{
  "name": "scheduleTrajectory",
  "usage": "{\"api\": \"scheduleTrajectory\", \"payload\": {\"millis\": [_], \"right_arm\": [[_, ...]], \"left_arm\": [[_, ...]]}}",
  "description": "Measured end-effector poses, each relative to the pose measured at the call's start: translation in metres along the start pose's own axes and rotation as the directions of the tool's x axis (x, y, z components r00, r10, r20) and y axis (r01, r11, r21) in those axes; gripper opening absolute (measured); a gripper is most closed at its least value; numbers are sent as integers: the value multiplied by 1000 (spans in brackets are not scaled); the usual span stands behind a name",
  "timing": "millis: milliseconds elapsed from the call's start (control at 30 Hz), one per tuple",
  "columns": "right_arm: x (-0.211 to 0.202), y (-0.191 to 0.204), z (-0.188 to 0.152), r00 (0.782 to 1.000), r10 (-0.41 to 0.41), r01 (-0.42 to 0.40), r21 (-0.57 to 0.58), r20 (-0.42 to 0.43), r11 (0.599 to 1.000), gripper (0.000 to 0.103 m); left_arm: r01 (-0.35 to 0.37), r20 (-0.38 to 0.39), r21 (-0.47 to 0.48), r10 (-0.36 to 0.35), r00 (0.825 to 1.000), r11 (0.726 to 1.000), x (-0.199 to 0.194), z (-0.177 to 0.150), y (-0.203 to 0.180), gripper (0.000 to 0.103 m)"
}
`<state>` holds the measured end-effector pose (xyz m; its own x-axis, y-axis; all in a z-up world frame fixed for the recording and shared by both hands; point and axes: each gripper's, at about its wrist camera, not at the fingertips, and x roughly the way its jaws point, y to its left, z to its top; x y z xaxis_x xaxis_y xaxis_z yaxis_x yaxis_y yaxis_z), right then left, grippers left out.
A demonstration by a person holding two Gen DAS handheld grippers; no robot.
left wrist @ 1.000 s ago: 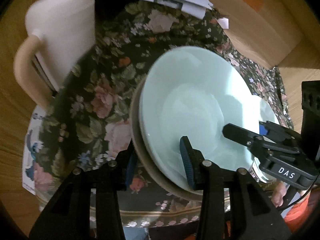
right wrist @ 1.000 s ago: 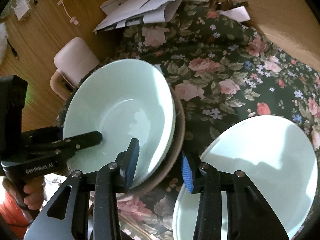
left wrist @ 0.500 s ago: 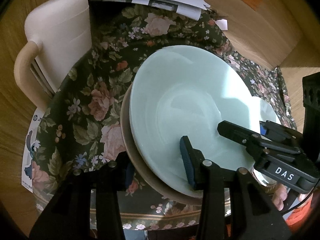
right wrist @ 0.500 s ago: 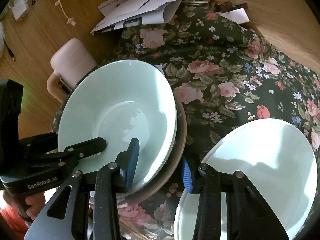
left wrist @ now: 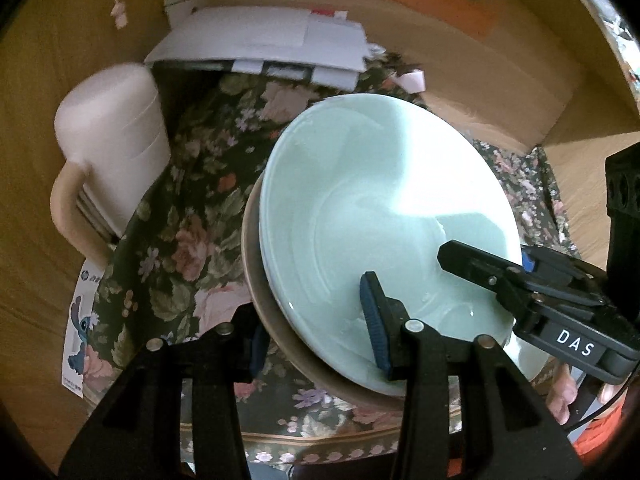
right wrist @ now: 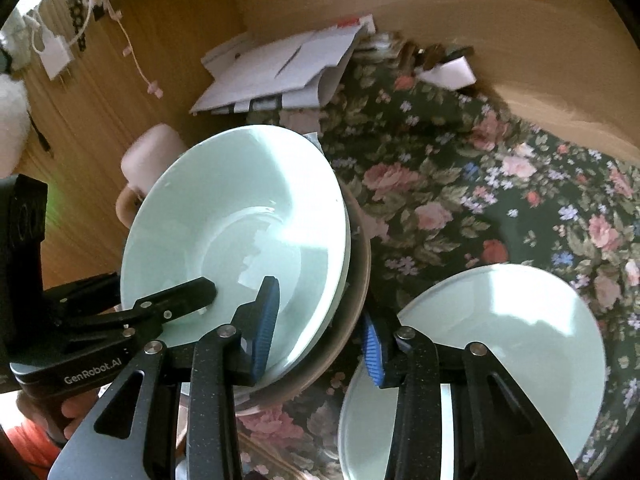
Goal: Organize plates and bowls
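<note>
A pale green bowl (left wrist: 380, 200) (right wrist: 240, 220) sits nested in a brown bowl (left wrist: 256, 280) (right wrist: 356, 280), and the stack hangs tilted above the floral tablecloth (left wrist: 180, 240). My left gripper (left wrist: 316, 332) is shut on the stack's near rim, one pad inside the green bowl and the other outside the brown one. My right gripper (right wrist: 320, 340) is shut on the opposite rim in the same way. Each gripper shows in the other's view: the right gripper (left wrist: 516, 268), the left gripper (right wrist: 168, 308). A pale green plate (right wrist: 500, 340) lies on the cloth to the right.
A cream object with a curved handle (left wrist: 112, 152) stands beside the table's left edge. White papers (left wrist: 260, 48) (right wrist: 280, 72) are piled at the far edge. A tan cardboard surface (left wrist: 500, 72) rises behind the table. A hand (right wrist: 80, 404) holds the left gripper.
Both grippers have risen with the bowl stack held between them. More of the papers and the back wall now shows above it.
</note>
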<state>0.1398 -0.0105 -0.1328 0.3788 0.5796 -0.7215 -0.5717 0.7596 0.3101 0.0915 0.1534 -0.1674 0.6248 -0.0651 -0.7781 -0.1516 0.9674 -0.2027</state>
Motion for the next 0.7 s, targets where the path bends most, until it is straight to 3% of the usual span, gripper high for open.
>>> {"api": "scheduleTrajectory", "payload": {"millis": [700], "right_arm": [[-74, -54, -16, 992, -86, 80, 68, 95, 995, 35]], "left_arm": [[95, 15, 107, -97, 995, 990, -10, 11, -85, 42]]}}
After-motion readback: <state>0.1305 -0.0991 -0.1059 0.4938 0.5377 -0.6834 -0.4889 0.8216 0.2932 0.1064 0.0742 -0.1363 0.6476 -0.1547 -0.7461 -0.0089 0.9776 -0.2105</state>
